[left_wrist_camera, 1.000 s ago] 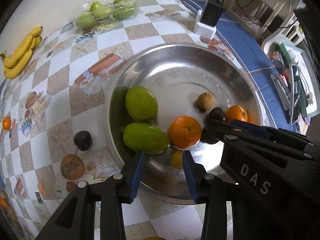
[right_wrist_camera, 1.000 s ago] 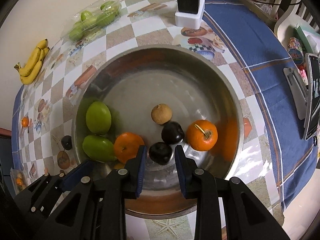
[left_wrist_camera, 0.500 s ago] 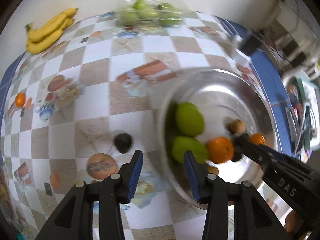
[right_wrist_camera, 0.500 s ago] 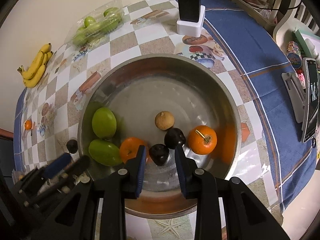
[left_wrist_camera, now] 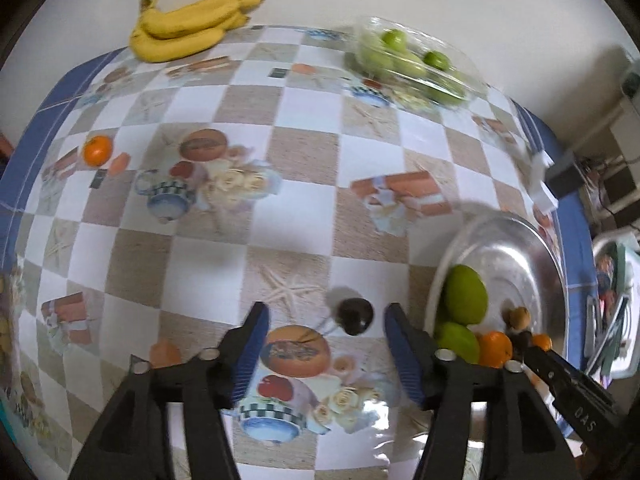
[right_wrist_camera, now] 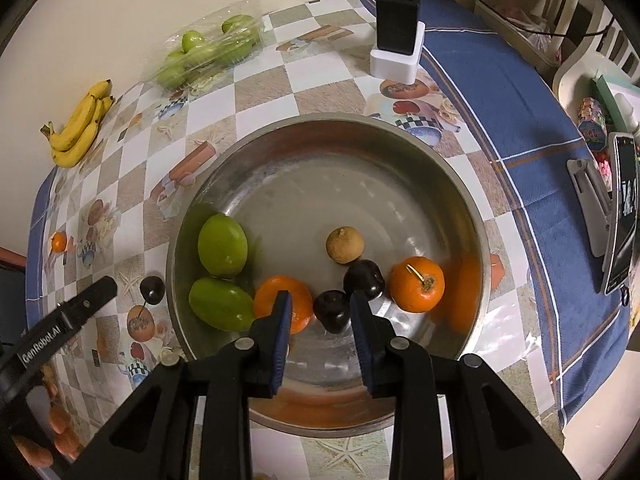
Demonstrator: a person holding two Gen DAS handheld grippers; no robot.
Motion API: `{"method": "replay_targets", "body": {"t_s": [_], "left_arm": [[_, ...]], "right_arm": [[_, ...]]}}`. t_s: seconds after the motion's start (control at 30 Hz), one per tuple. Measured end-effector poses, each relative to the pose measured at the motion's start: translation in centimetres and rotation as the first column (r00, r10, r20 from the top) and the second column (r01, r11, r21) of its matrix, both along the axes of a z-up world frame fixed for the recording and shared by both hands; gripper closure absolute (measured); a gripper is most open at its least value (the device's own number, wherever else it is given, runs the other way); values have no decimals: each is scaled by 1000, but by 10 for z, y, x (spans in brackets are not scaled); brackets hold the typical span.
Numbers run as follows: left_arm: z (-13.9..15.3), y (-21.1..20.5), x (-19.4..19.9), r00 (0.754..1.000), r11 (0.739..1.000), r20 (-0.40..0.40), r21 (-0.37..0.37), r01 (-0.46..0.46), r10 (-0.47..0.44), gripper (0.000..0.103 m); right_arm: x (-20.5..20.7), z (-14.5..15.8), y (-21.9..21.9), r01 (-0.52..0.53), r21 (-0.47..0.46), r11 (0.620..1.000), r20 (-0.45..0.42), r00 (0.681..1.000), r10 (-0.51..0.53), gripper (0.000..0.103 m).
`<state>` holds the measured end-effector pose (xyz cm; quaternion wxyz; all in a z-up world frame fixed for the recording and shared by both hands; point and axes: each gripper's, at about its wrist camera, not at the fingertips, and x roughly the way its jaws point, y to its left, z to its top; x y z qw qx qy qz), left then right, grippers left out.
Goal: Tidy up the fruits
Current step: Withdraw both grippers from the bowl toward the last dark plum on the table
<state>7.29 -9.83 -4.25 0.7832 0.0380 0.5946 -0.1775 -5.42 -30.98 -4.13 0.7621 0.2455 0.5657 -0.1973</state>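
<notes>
A dark plum [left_wrist_camera: 355,316] lies on the checked tablecloth just ahead of my left gripper [left_wrist_camera: 327,312], between its fingertips but untouched; the jaws are opening. My right gripper [right_wrist_camera: 320,298] hangs over the steel bowl [right_wrist_camera: 320,184] with its jaws opening. A second dark plum [right_wrist_camera: 331,310] rests on the bowl floor below the gap, free of the pads. The bowl also holds two green mangoes [right_wrist_camera: 222,246], an orange [right_wrist_camera: 297,300], a stemmed orange [right_wrist_camera: 417,284], a brown fruit [right_wrist_camera: 345,245] and another plum [right_wrist_camera: 364,280].
Bananas [left_wrist_camera: 188,26] and a clear box of green fruit [left_wrist_camera: 412,64] lie by the back wall. A small orange [left_wrist_camera: 97,150] sits at the table's left. A black charger on a white block [right_wrist_camera: 398,20] and a phone on a stand [right_wrist_camera: 622,216] are at the right.
My left gripper swung left from over the bowl to the plum on the tablecloth, and its jaws spread wide. The right gripper stayed over the bowl and its jaws parted a little.
</notes>
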Motion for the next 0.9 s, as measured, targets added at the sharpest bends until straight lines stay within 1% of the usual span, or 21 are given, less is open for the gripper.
{"method": "replay_targets", "body": {"t_s": [0.03,0.07,0.13,0.17,0.23,0.3,0.37,0.43,0.5,0.53,0.63,0.77,0.9], "left_arm": [[0,2,1,1000,1000,6,12,-13,13,24],[-1,3,3,1000,999,10,27,-25,24,16],[-3,5,3,999,998,21,61,-34,32,8],[-3,5,4,999,997,28,73,-33,31,6],[-5,6,5,999,996,33,87,-27,24,4],[-6,7,5,999,995,35,93,-25,22,1],[-6,7,6,999,995,41,98,-26,22,0],[-4,8,6,998,994,56,104,-29,23,0],[-1,9,6,996,994,85,109,-31,22,0],[1,9,7,995,993,99,115,-33,22,0],[4,12,9,992,993,122,110,-44,30,0],[7,16,11,990,994,137,99,-54,40,0],[11,19,13,985,991,166,117,-67,47,0]], "right_arm": [[1,0,1,-3,-10,1000,-6,1000,3,52],[2,0,1,-2,-18,1000,-11,1000,1,49],[3,-2,2,-4,-32,999,-18,1000,4,45],[4,-2,2,-7,-32,999,-17,1000,6,42],[4,-4,3,-10,-27,1000,-14,1000,10,32],[5,-5,4,-15,-24,1000,-12,1000,15,31],[6,-6,5,-20,-26,999,-6,1000,20,23],[7,-5,6,-25,-30,999,7,1000,25,11],[7,-5,8,-33,-37,999,16,999,34,5],[8,-5,9,-37,-41,998,16,999,37,3],[9,-4,11,-47,-38,998,30,998,48,3],[12,-1,15,-69,-23,997,74,995,70,3],[17,4,23,-95,-41,995,90,991,98,3]]}}
